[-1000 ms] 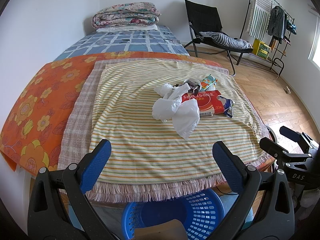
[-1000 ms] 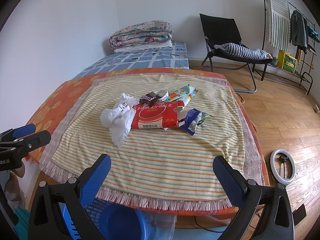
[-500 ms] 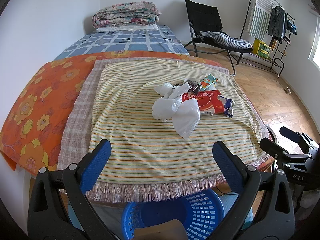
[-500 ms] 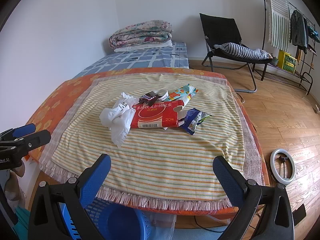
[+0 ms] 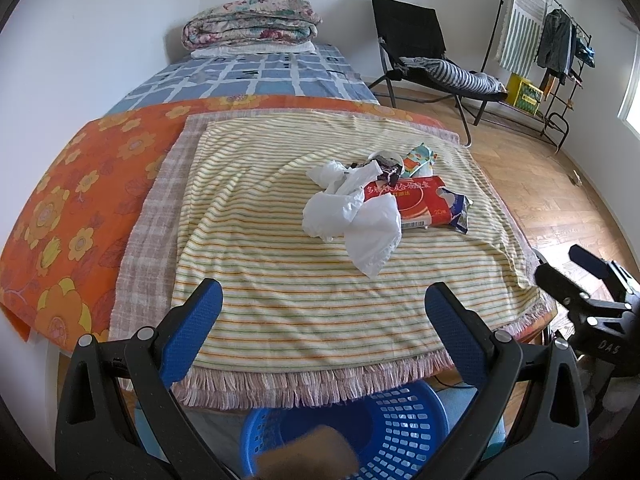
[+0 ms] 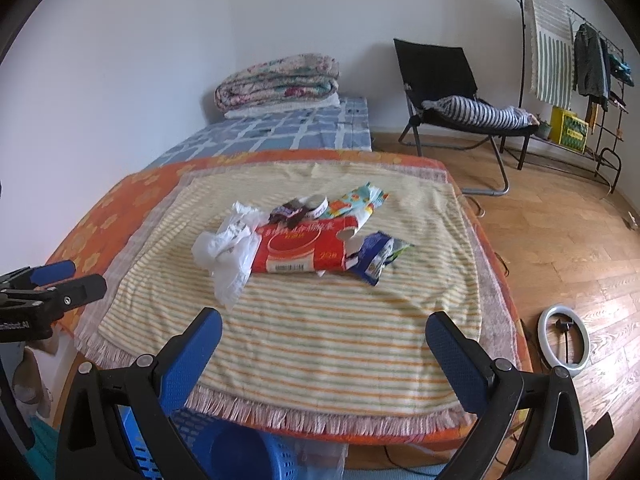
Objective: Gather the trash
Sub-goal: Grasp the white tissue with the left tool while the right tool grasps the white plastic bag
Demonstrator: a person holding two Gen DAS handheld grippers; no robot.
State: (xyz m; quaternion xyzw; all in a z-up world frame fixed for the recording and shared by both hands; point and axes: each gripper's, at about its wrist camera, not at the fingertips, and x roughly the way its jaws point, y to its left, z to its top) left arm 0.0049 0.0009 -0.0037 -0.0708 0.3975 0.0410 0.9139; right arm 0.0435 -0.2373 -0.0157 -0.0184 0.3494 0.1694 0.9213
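Note:
A pile of trash lies mid-table on the striped cloth (image 5: 280, 288): a crumpled white plastic bag (image 5: 352, 216) (image 6: 228, 248), a red tissue pack (image 5: 412, 202) (image 6: 308, 250), a blue foil wrapper (image 5: 458, 212) (image 6: 378, 254), a colourful wrapper (image 5: 418, 158) (image 6: 356, 202) and a dark wrapper beside a white tape ring (image 6: 316, 202). My left gripper (image 5: 320, 308) is open and empty, near the table's front edge. My right gripper (image 6: 322, 338) is open and empty, also short of the pile. A blue basket (image 5: 384, 424) (image 6: 236, 448) stands on the floor below the front edge.
A bed with folded quilts (image 5: 252, 22) lies behind the table. A black folding chair (image 6: 444, 92) and a clothes rack (image 6: 576, 60) stand at the back right. A ring light (image 6: 564, 340) lies on the wooden floor to the right.
The right wrist view has edged slightly closer to the table. The left gripper has hardly moved. Both grippers stay open and the trash has not moved.

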